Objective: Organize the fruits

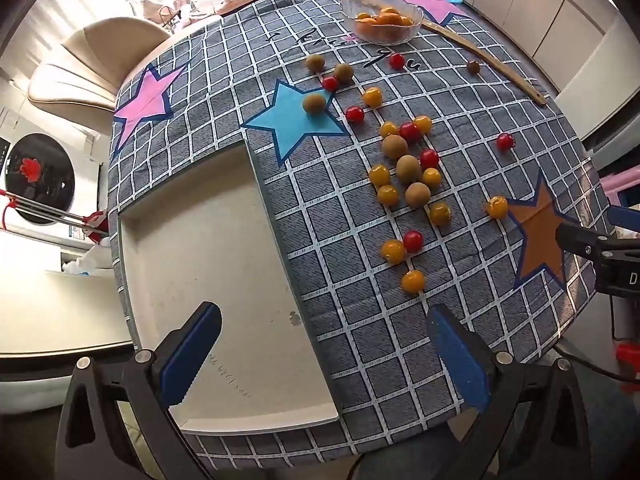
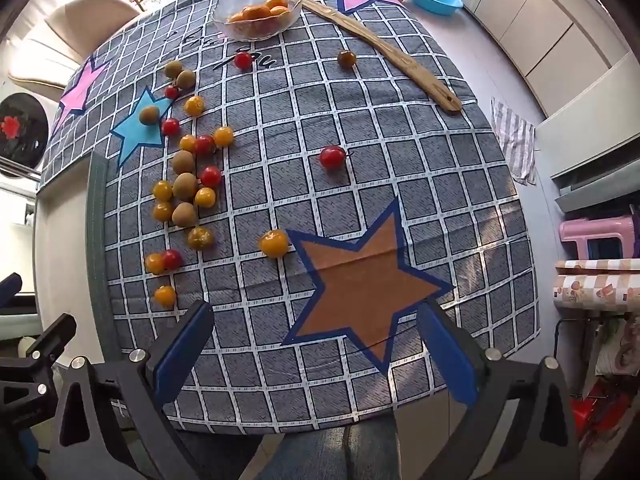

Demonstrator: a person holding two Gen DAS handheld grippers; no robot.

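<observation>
Bright daylight from windows, heavy fisheye edge distortion.

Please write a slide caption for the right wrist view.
Open right gripper above checked star-print tablecloth scattered with small red, yellow and brown fruits.

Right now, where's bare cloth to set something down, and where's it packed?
Free: around the brown star, from the lone red tomato to the near table edge; also between the wooden stick and that tomato. The cream tray is empty. Crowded: the fruit cluster beside the blue star.
</observation>
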